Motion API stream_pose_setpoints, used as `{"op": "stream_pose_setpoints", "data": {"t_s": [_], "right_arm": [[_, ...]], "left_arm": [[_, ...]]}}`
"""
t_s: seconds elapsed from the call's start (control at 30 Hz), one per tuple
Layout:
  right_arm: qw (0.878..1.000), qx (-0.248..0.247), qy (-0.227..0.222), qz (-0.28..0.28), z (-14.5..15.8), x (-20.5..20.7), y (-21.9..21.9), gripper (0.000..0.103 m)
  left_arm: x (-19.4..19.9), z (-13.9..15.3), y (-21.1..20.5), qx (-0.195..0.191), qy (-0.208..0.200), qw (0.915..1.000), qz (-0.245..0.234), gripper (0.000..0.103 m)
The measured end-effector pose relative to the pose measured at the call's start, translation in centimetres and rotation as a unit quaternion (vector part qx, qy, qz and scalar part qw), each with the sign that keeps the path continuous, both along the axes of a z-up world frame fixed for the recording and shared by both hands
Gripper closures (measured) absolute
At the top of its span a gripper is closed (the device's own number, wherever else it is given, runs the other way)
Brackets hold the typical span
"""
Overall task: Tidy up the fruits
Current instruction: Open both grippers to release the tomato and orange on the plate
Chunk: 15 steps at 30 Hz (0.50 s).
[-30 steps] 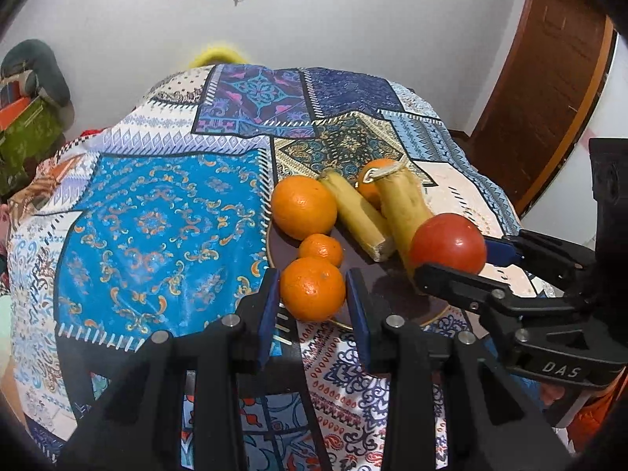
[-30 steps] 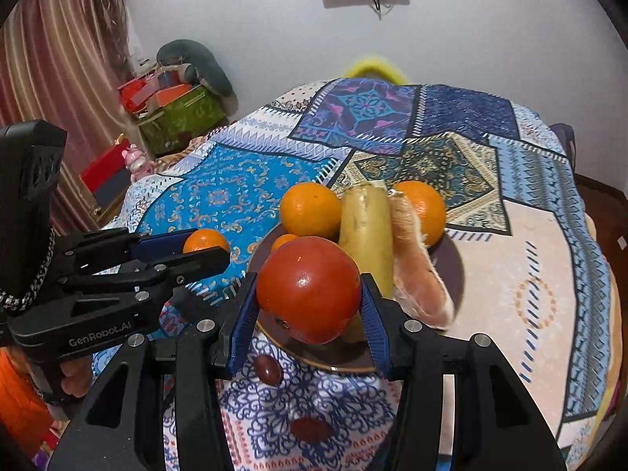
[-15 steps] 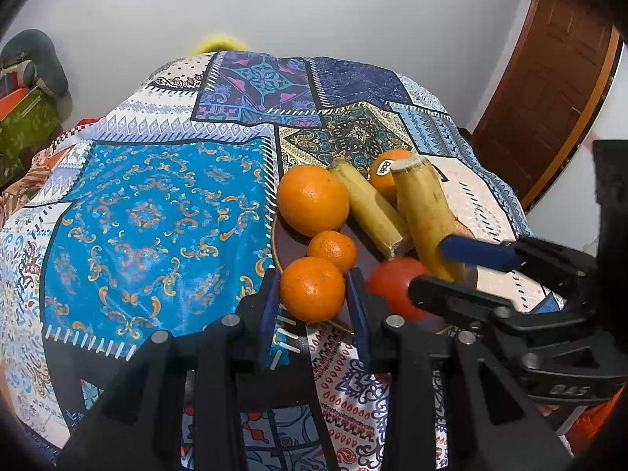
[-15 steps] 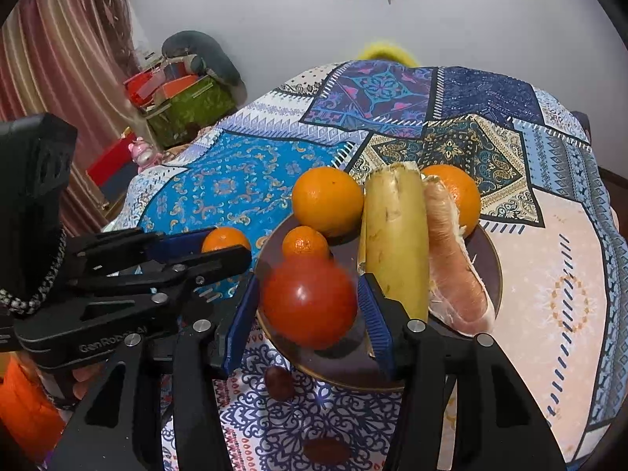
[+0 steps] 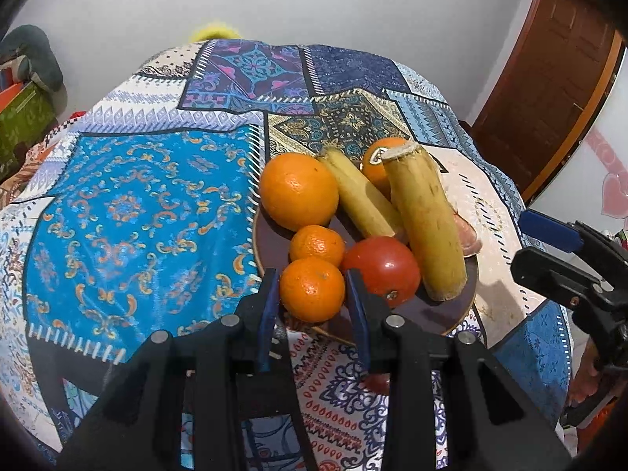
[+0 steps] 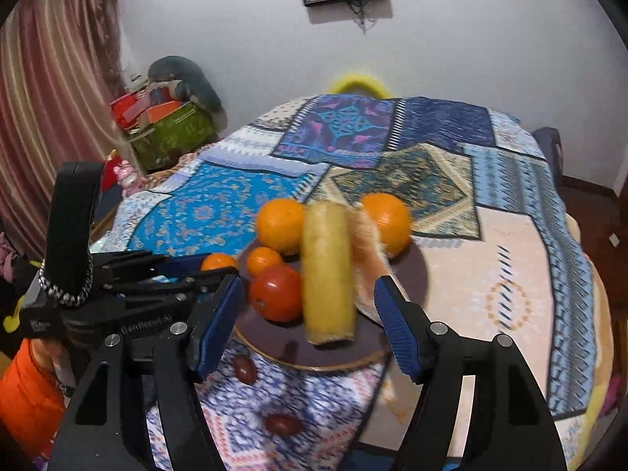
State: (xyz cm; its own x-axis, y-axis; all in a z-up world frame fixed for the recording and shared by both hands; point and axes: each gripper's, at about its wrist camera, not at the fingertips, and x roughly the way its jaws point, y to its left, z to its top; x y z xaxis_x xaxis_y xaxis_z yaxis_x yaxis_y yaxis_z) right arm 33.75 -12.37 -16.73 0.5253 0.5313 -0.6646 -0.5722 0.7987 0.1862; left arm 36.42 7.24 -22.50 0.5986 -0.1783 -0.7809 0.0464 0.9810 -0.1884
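A dark plate (image 5: 451,316) on the patterned tablecloth holds a red tomato (image 5: 382,271), a small orange (image 5: 317,245), two big oranges (image 5: 298,190), two yellow banana-like pieces (image 5: 426,219) and a pinkish peeled piece (image 6: 371,259). My left gripper (image 5: 313,294) is shut on a small orange (image 5: 312,289) at the plate's near left rim. My right gripper (image 6: 308,324) is open and empty, drawn back above the plate's near edge, with the tomato (image 6: 278,293) lying on the plate (image 6: 412,271) ahead of it.
Two small dark reddish fruits (image 6: 245,369) lie on the cloth in front of the plate. The table edge drops off on the right. Boxes and a green bag (image 6: 168,133) stand by the curtain at left; a wooden door (image 5: 549,78) stands at right.
My right gripper lowered the tomato onto the plate, opened and pulled back. My left gripper kept hold of its small orange and came closer to the plate.
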Motion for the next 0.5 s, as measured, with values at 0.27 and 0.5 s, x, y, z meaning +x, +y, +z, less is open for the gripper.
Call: {"op": "stream_pose_setpoints", "data": {"t_s": [0.27,0.5], "right_arm": [[0.999,-0.008,0.019,-0.029,-1.1,0.3,-2.9,0.037],[0.999,-0.009,0.013,-0.034,-0.3,-1.1,-3.7,0.037]], "left_arm": [[-0.7,0.7,-0.3,0.006,-0.006,1.0000,0.005,0.052],[-3.2,3.3,-0.3,0.007,-0.029,0.9995,0.008,0.052]]}}
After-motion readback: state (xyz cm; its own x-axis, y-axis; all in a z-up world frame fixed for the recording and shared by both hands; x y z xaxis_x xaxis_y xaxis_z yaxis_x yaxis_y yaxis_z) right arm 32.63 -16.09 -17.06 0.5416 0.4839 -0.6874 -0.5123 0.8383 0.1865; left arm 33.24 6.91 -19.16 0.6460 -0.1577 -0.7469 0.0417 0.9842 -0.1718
